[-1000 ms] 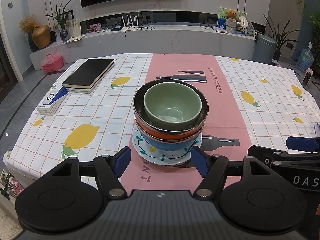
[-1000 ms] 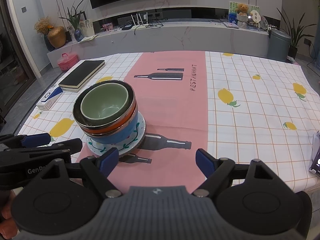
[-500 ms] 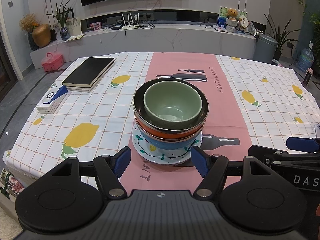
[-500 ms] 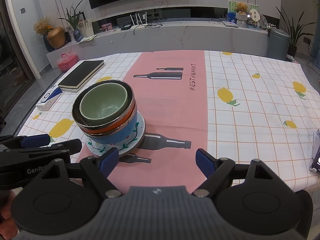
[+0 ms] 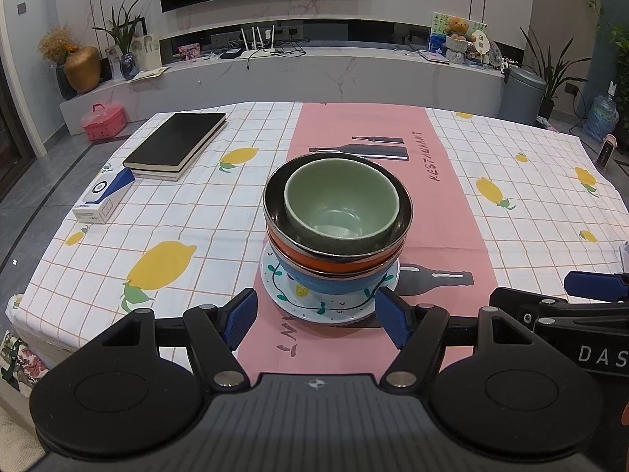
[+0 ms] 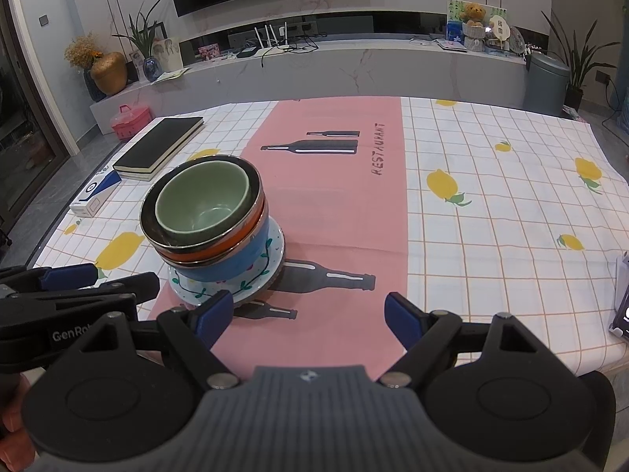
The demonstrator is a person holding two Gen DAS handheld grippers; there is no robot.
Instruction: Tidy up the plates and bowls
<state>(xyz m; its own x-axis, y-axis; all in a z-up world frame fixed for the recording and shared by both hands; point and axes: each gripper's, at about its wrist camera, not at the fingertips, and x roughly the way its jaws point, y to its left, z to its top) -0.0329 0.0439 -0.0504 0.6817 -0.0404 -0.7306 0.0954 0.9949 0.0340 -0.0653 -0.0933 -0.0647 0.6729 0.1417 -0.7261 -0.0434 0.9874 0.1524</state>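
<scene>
Four pieces of crockery stand in one nested pile near the front of the surface [image 5: 511, 165], on the pink runner of the lemon-print cloth. At the bottom lies a white plate with a leaf pattern [image 5: 314, 308], the broadest piece, which gives the pile a steady base. On it sits a blue bowl [image 5: 334, 281], then an orange bowl with a dark inside and metallic rim [image 5: 338, 257], and inside that a pale green bowl [image 5: 341, 206], the smallest and so the natural top. Each piece sits in the one below it, widest first, which keeps the pile compact; it leans a little but looks settled.

The left hand-held gripper [image 5: 316, 314] hangs just in front of the plate with its blue pads spread wide and nothing between them, so it is released. The right hand-held gripper [image 6: 308, 316] is likewise released, its pads wide apart over bare runner to the right of the pile, clear of the crockery. Neither touches a dish. With every dish in view gathered in one pile and both tools empty, the sorting looks finished, or very nearly.

A black notebook [image 5: 177, 143] and a small blue and white box [image 5: 104, 198] lie well apart on the left, outside the job.
</scene>
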